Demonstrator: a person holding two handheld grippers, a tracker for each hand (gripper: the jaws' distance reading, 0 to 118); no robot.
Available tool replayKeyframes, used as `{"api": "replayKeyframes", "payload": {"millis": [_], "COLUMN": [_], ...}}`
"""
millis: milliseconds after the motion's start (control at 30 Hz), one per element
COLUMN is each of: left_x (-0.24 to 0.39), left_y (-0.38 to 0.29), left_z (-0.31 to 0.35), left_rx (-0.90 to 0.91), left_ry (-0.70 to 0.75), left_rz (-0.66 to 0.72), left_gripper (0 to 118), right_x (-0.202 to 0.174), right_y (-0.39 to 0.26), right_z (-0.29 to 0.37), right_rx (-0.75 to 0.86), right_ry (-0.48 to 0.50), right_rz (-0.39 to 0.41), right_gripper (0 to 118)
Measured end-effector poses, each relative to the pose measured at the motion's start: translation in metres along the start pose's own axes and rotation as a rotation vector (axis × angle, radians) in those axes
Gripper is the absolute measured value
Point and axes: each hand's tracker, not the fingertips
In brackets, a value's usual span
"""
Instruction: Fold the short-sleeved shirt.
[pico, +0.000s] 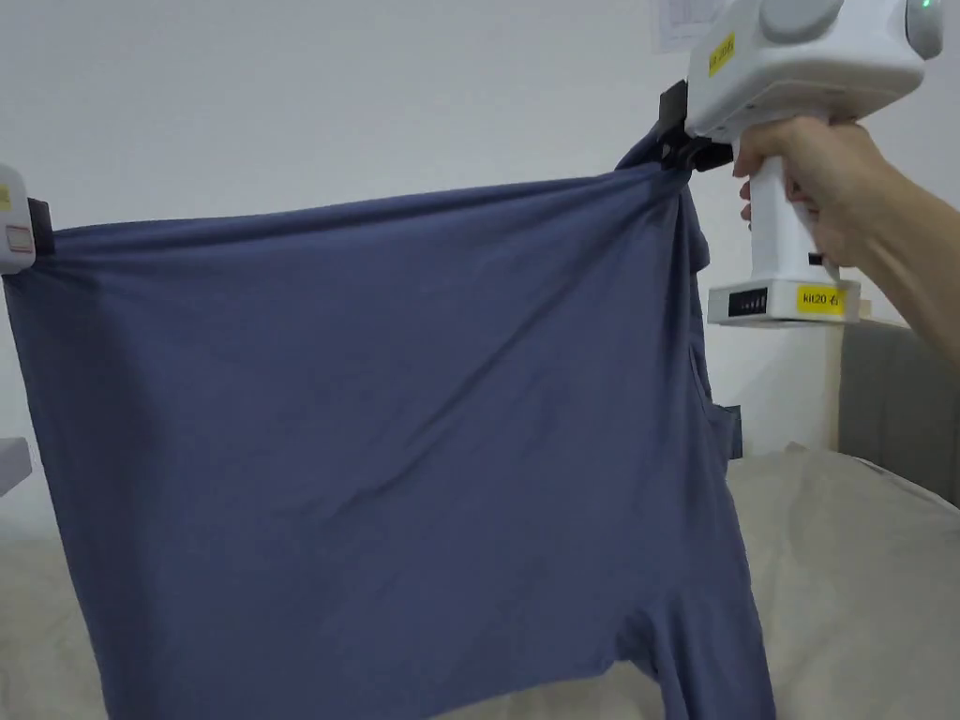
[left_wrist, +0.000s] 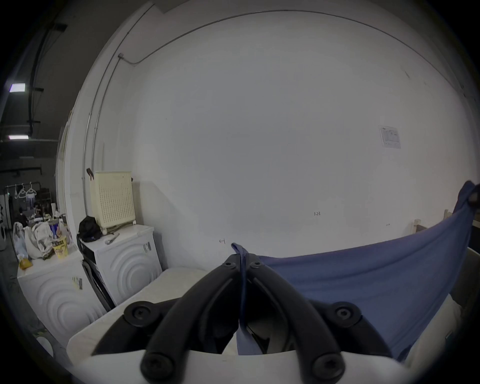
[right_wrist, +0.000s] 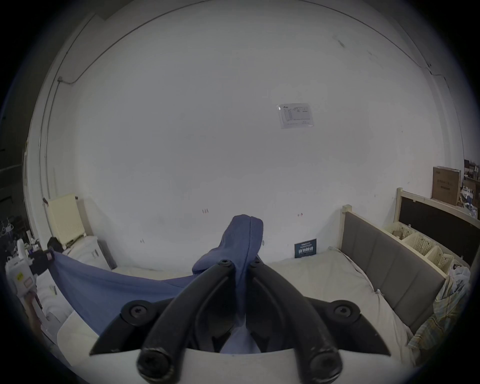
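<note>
A blue short-sleeved shirt hangs stretched in the air above the bed, held by its top edge at two corners. My right gripper is shut on the upper right corner, a hand around its white handle. At the left edge of the head view my left gripper is shut on the other corner. In the left gripper view the jaws pinch a thin fold of the shirt. The right gripper pinches a bunched wad of the shirt. A sleeve dangles at the lower right.
A beige bed lies below the shirt, with a grey headboard on the right. Two white washing machines with bags and a basket on top stand left of the bed. A white wall is close behind.
</note>
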Motion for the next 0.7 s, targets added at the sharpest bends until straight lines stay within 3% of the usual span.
{"api": "replayKeyframes", "payload": {"millis": [133,300,400,500,600,700], "left_x": [0.006,0.015,0.018,0.026,0.038,0.047], "left_y": [0.004,0.001,-0.016,-0.045,-0.091,-0.149], "left_z": [-0.011,-0.032,-0.043,-0.058,-0.068,-0.075], "left_rx": [0.051,0.063,0.085,0.004,-0.074,-0.19], "left_ry": [-0.016,0.008,-0.015,-0.005,-0.003,-0.031], "left_rz": [0.039,-0.008,0.033,0.008,-0.038,-0.054], "left_gripper": [2,2,2,2,2,2], "right_x": [-0.007,-0.007,-0.003,0.013,0.022,0.051], "right_y": [0.012,0.006,-0.017,-0.047,-0.105,-0.165], "right_z": [-0.006,-0.002,-0.018,-0.043,-0.067,-0.113], "right_rx": [0.04,0.07,0.053,-0.048,-0.125,-0.259], "right_ry": [-0.007,-0.005,-0.041,-0.01,-0.039,-0.037], "right_rz": [0.008,-0.002,0.059,0.038,0.091,0.077], "right_gripper": [3,3,3,3,3,3]}}
